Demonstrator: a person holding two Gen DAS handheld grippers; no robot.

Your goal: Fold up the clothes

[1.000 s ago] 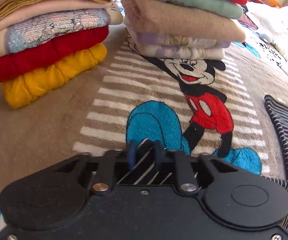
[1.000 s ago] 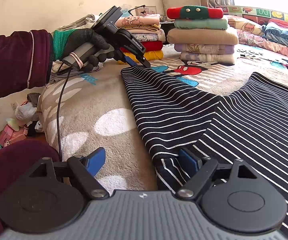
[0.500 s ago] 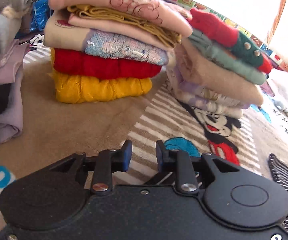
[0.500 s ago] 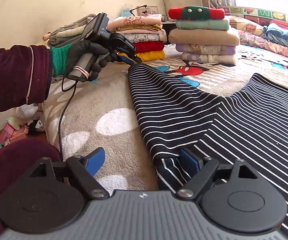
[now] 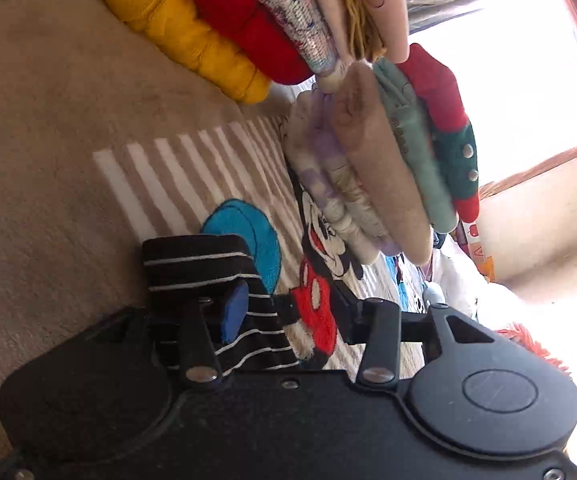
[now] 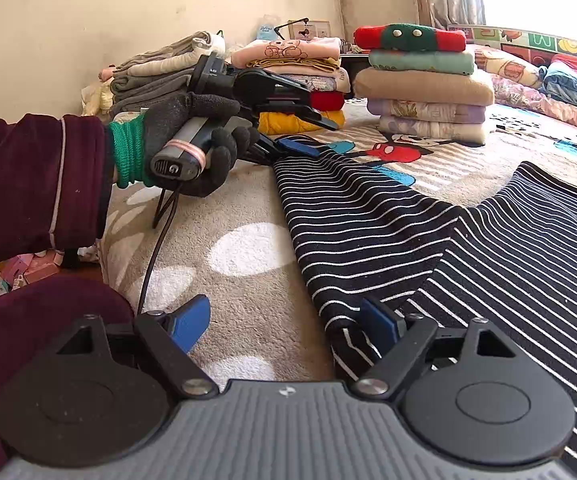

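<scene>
A black garment with thin white stripes [image 6: 488, 240] lies spread on the bed. Its sleeve [image 6: 348, 200] stretches toward the left gripper [image 6: 308, 132]. In the left wrist view the left gripper [image 5: 284, 308] is open and rolled on its side, and the sleeve cuff [image 5: 204, 268] drapes over its lower blue-padded finger [image 5: 232, 312]. My right gripper [image 6: 288, 324] is open wide and low over the bed. Its right finger [image 6: 380, 324] rests on the striped fabric near the armpit, and its left finger [image 6: 188, 320] is above the bedspread.
Two stacks of folded clothes stand at the back of the bed: one with yellow and red knits [image 6: 300, 80] and one topped by a red-green piece [image 6: 420, 84]. A grey pile [image 6: 160, 72] lies at left. The beige Mickey Mouse bedspread [image 6: 248, 216] shows between the grippers.
The left gripper has opened and rolled sideways, with the sleeve cuff now hanging over one finger. It moved slightly toward the stacks. The right gripper has stayed in place, open.
</scene>
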